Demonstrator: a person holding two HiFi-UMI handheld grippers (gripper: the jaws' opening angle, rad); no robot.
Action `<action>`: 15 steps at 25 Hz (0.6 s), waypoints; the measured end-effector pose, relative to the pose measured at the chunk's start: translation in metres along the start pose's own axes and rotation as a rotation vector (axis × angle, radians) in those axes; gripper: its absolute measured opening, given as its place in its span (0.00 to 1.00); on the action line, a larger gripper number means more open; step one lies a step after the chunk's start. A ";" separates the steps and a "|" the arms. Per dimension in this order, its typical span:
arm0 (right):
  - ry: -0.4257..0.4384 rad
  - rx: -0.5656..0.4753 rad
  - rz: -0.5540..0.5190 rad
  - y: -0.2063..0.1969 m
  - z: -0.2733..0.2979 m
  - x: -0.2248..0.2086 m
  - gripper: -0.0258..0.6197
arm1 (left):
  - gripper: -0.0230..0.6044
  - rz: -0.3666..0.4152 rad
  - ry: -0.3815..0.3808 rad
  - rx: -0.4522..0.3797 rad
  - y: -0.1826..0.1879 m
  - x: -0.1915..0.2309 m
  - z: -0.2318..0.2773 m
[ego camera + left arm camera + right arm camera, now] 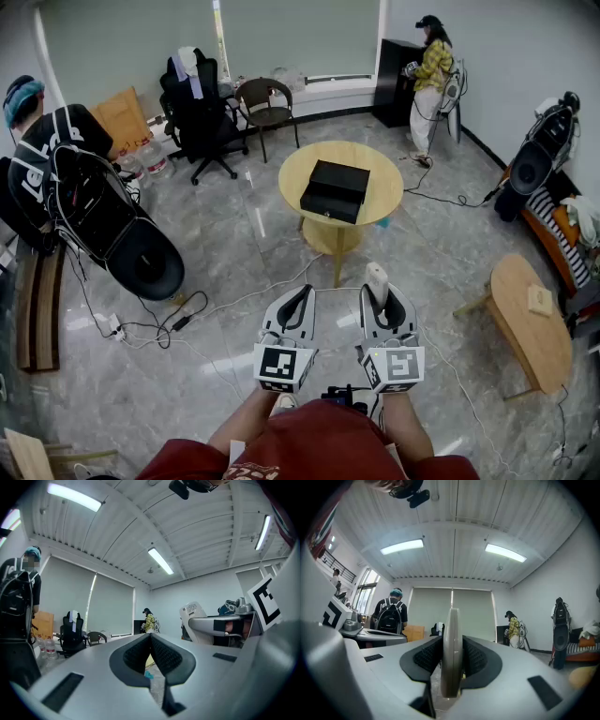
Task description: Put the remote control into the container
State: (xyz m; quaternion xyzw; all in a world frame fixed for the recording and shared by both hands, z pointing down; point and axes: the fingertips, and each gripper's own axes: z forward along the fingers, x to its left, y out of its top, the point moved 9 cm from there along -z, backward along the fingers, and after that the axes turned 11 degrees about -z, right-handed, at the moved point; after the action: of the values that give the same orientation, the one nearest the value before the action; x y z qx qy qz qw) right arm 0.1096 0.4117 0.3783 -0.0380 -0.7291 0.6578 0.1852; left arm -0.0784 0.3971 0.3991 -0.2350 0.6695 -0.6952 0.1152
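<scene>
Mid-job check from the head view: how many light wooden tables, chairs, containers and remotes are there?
Light wooden tables: 2 (round table, side table)
Chairs: 2 (office chair, dark chair)
Containers: 1 (black container)
Remotes: 1 (remote control)
Total: 6

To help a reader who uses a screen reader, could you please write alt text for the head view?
Seen from above, the right gripper holds a pale remote control; the left gripper beside it is shut and empty. Ahead, a black container sits on a round wooden table.
</scene>
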 end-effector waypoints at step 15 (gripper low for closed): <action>0.008 -0.010 0.009 -0.007 -0.020 -0.027 0.24 | 0.06 0.006 -0.001 -0.017 0.003 -0.036 0.005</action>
State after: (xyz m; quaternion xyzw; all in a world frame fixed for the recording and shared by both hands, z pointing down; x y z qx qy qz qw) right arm 0.1424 0.4221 0.3808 -0.0446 -0.7314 0.6549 0.1850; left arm -0.0457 0.4095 0.3895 -0.2341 0.6760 -0.6891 0.1157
